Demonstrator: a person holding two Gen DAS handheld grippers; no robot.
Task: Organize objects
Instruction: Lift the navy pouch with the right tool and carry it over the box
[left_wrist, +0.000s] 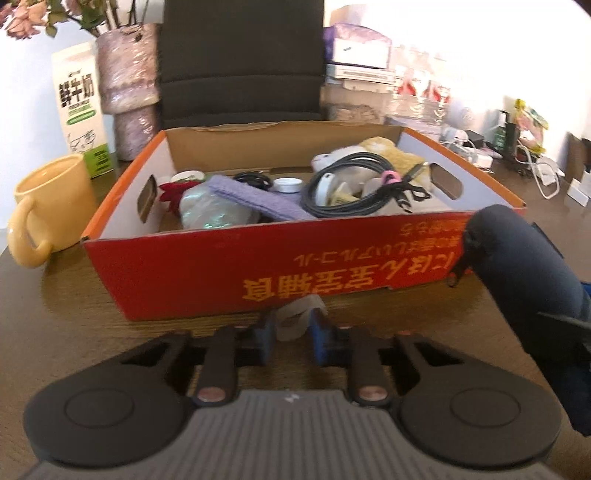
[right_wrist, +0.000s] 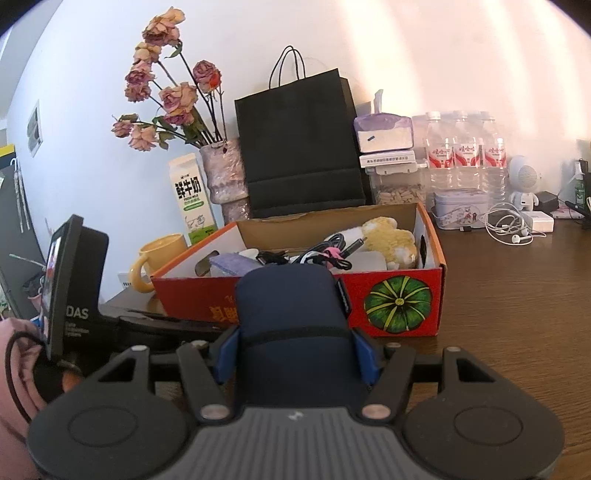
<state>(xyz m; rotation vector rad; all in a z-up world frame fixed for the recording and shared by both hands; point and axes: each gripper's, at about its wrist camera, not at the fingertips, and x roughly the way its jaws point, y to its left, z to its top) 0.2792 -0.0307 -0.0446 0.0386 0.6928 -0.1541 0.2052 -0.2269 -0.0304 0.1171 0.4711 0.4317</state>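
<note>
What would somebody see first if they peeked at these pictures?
Probably the big red box in the middle of the brown table, stuffed with cables and a plush toy. Then the dark blue pouch clamped in the right gripper, and the dried roses behind.

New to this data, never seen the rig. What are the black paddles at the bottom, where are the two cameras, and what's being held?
No robot: a person carries a two-finger gripper in each hand, with a fisheye camera on each looking along the fingers. The paddles are the gripper bodies. The left wrist view shows the left gripper closed on a small pale, crumpled piece in front of the red cardboard box. The right wrist view shows the right gripper clamped on a dark blue pouch. The box, holding cables and a plush toy, sits on a wooden table beside a yellow mug.
</note>
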